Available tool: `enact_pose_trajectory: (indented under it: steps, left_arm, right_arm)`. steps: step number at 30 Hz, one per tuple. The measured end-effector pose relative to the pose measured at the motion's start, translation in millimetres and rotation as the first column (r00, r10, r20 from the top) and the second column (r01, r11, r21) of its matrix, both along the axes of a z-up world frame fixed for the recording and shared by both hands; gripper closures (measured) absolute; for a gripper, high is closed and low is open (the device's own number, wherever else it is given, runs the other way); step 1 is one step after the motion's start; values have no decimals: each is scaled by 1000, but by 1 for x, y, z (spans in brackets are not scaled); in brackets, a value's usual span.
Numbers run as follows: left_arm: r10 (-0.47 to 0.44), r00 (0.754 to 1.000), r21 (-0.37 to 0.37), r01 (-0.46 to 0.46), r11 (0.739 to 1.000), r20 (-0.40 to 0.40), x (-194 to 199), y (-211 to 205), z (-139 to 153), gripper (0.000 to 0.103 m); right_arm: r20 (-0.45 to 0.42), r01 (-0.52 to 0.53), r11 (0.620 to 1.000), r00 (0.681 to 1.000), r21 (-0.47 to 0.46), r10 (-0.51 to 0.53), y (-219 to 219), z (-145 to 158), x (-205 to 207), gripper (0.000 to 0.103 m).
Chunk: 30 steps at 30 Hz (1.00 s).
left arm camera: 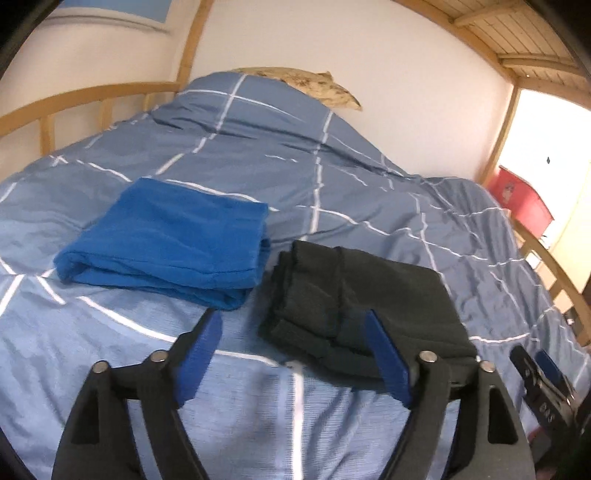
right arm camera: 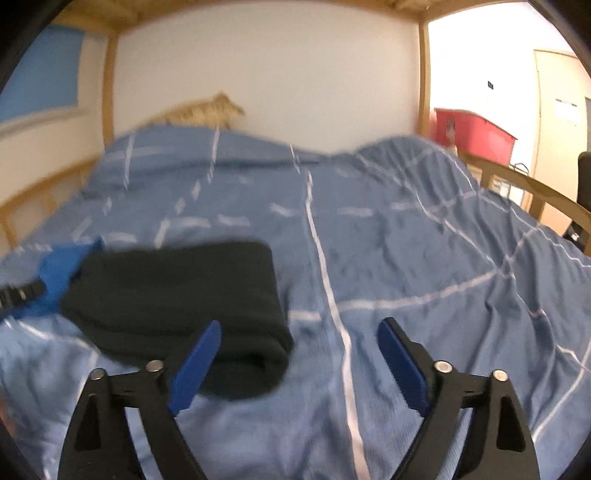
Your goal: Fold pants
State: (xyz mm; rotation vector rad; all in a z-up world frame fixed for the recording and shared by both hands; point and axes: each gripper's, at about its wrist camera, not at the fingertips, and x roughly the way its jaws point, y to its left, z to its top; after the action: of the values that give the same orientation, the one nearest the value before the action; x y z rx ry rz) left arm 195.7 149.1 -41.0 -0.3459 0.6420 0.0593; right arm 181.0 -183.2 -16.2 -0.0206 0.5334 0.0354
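Seemingly done, the soft, limp dark pants lie folded on the bed right of a blue garment, best lifted under their thick near fold, with left tongs and right tongs both spread and empty.

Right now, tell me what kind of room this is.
Most likely a bedroom: a blue checked duvet covers a wooden bunk bed frame, slats of an upper bunk overhead. Folded black pants and a folded blue garment lie on it.
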Motion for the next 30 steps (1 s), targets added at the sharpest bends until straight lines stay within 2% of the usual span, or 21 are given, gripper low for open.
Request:
enact_pose_trajectory:
  steps: [4, 9, 15, 17, 24, 27, 30]
  left_arm:
    - [-2, 999, -11, 1, 1000, -51, 19, -3, -9, 22]
    - [0, 996, 7, 1, 1000, -93, 35, -7, -26, 22]
    - [-1, 994, -19, -1, 1000, -108, 50, -5, -44, 22]
    - [-5, 994, -43, 1, 999, -113, 52, -4, -52, 22]
    - [-32, 993, -62, 25, 998, -116, 60, -10, -69, 20]
    - [-34, 993, -96, 23, 995, -116, 62, -8, -76, 20]
    - [-37, 994, -164, 19, 986, -106, 62, 0, -84, 20]
  right_arm:
    - [-58, 5, 984, 998, 180, 6, -11, -9, 36, 12]
    - [-134, 93, 948, 989, 304, -54, -21, -36, 66, 12]
    - [-177, 81, 933, 984, 351, -19, -18, -70, 74, 12]
    - [-185, 67, 928, 983, 367, 2, -16, -79, 75, 16]
    - [-218, 58, 905, 975, 422, 39, -20, -95, 76, 21]
    - [-226, 54, 902, 973, 429, 49, -19, -98, 77, 24]
    - [-225, 42, 913, 973, 406, 55, -11, -98, 76, 28]
